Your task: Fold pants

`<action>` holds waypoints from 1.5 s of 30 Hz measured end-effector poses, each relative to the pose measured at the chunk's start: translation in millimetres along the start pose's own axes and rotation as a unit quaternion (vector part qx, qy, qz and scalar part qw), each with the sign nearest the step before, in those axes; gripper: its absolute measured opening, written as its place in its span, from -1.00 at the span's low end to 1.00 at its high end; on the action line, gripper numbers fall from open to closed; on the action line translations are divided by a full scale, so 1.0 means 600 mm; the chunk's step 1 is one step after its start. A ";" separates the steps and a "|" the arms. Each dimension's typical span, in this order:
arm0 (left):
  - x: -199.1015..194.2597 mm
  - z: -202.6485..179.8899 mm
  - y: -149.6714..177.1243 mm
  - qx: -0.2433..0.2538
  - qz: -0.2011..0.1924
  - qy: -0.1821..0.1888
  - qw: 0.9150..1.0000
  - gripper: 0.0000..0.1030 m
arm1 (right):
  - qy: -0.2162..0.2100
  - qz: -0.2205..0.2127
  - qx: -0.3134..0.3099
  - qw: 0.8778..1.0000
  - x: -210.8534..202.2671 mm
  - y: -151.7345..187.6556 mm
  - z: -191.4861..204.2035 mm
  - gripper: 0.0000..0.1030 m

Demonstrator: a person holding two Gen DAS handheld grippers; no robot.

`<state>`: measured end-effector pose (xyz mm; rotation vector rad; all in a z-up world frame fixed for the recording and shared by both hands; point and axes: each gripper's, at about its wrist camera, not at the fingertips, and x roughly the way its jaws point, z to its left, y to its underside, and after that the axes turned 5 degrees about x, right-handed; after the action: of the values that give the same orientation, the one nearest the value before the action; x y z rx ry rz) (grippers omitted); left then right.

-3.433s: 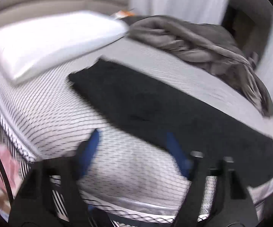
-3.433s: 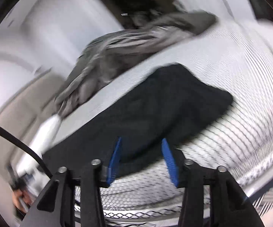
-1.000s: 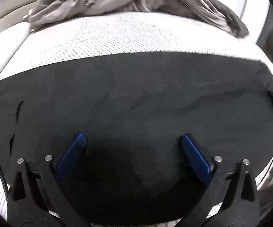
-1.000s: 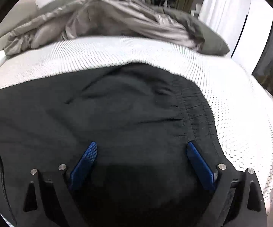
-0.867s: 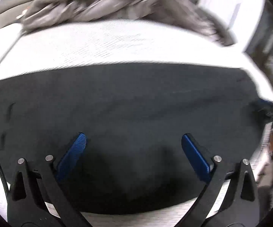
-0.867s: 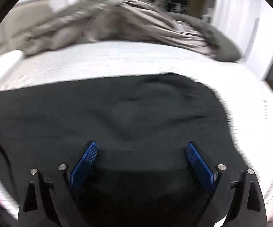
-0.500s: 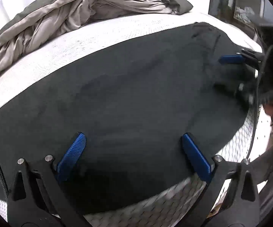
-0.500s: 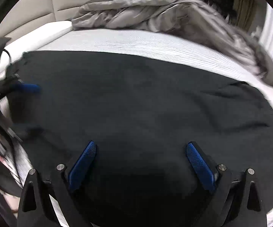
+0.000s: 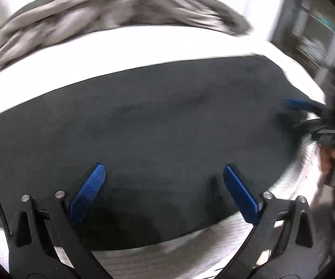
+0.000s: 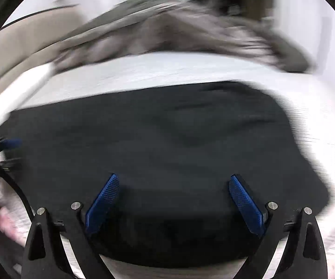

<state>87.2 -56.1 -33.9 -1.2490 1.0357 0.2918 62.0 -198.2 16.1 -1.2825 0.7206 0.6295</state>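
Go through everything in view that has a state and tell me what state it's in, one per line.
Black pants: spread flat on the bed, already folded lengthwise, not gripped.
Left gripper: open, over the pants' near edge.
Right gripper: open, over the pants' near edge.
Grey blanket: bunched up at the bed's far side.
White mattress: bare and flat behind the pants.

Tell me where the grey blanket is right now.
The grey blanket lies bunched along the far side of the bed in both wrist views, beyond the black pants.
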 end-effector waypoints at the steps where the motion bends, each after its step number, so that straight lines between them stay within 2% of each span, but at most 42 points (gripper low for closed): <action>1: 0.010 -0.021 -0.003 0.022 0.006 0.009 1.000 0.96 | -0.017 0.010 -0.017 1.000 0.011 0.003 0.026 0.89; 2: 0.022 -0.044 -0.005 0.048 0.015 0.018 0.999 0.97 | -0.023 0.014 -0.039 0.999 0.020 0.008 0.052 0.89; 4: 0.033 -0.074 0.004 0.081 0.023 0.008 0.996 0.97 | -0.008 0.011 -0.082 0.997 0.024 0.015 0.073 0.89; 5: 0.036 -0.076 0.010 0.097 0.026 -0.001 0.995 0.97 | -0.005 0.011 -0.095 0.995 0.025 0.015 0.066 0.89; 7: 0.032 -0.055 0.015 0.091 0.026 0.003 0.995 0.99 | 0.028 0.004 -0.101 0.994 0.007 0.027 0.021 0.89; 10: 0.015 0.001 0.031 0.054 0.027 0.001 0.998 1.00 | 0.107 -0.013 -0.042 0.993 -0.015 0.028 -0.091 0.89; 11: 0.009 0.020 0.041 0.044 0.027 -0.001 0.999 1.00 | 0.150 -0.017 0.009 0.989 -0.028 0.033 -0.151 0.89; 14: -0.006 0.061 0.055 0.026 0.025 -0.004 0.999 1.00 | 0.219 -0.023 0.098 0.971 -0.052 0.046 -0.243 0.89; 16: -0.011 0.073 0.057 0.022 0.035 -0.007 0.999 1.00 | 0.194 -0.022 0.125 0.973 -0.061 0.047 -0.257 0.90; 17: -0.017 0.079 0.057 0.020 0.038 -0.014 0.999 1.00 | 0.198 -0.028 0.126 0.972 -0.069 0.045 -0.249 0.90; 20: -0.038 0.086 0.045 0.011 0.021 -0.036 0.999 0.99 | 0.218 -0.068 0.091 0.969 -0.096 0.016 -0.199 0.90; 22: -0.048 0.084 0.023 -0.005 -0.008 -0.035 0.999 0.99 | 0.201 -0.088 0.071 0.973 -0.106 -0.003 -0.153 0.89; 24: -0.032 0.081 -0.009 -0.025 -0.019 -0.015 0.999 0.99 | 0.178 -0.088 0.022 0.980 -0.098 -0.021 -0.095 0.89; 25: -0.019 0.076 -0.024 -0.028 -0.017 -0.009 0.999 0.99 | 0.180 -0.081 -0.003 0.980 -0.089 -0.028 -0.070 0.90; 26: -0.008 0.071 -0.033 -0.027 -0.013 -0.009 1.000 0.99 | 0.208 -0.066 -0.030 0.975 -0.077 -0.025 -0.041 0.90; 28: 0.024 0.055 -0.046 -0.017 0.007 -0.025 1.000 0.99 | 0.237 -0.064 -0.041 0.969 -0.065 -0.021 -0.025 0.90; 29: 0.040 0.052 -0.047 -0.017 0.023 -0.035 0.999 0.98 | 0.238 -0.061 -0.033 0.969 -0.057 -0.024 -0.026 0.90; 31: 0.064 0.038 -0.048 -0.024 0.043 -0.037 0.998 0.95 | 0.209 -0.074 -0.011 0.975 -0.056 -0.043 -0.042 0.90; 33: 0.067 0.030 -0.050 -0.024 0.043 -0.042 0.998 0.94 | 0.134 -0.080 -0.002 0.988 -0.058 -0.047 -0.039 0.90; 36: 0.064 0.004 -0.060 0.001 0.021 -0.032 0.999 0.94 | 0.059 -0.044 -0.015 0.997 -0.012 -0.042 -0.002 0.90; 38: 0.078 -0.009 -0.063 0.010 0.037 -0.029 0.999 0.94 | 0.014 0.000 -0.017 1.000 0.029 -0.043 0.012 0.90; 39: 0.084 -0.009 -0.062 0.013 0.046 -0.032 0.998 0.94 | 0.009 0.011 -0.023 1.000 0.046 -0.043 0.016 0.90; 41: 0.091 -0.001 -0.057 0.013 0.055 -0.038 0.998 0.94 | 0.037 0.022 -0.058 0.997 0.063 -0.038 0.015 0.87; 43: 0.086 0.023 -0.048 0.001 0.058 -0.044 0.997 0.94 | 0.075 0.005 -0.065 0.995 0.053 -0.038 -0.022 0.87; 45: 0.073 0.063 -0.033 -0.021 0.057 -0.060 0.996 0.94 | 0.161 -0.010 -0.036 0.986 0.033 -0.022 -0.098 0.87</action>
<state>142.5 -44.6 -56.6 -1.1971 1.0021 0.4735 77.1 -258.3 1.4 -1.4746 0.9551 0.4382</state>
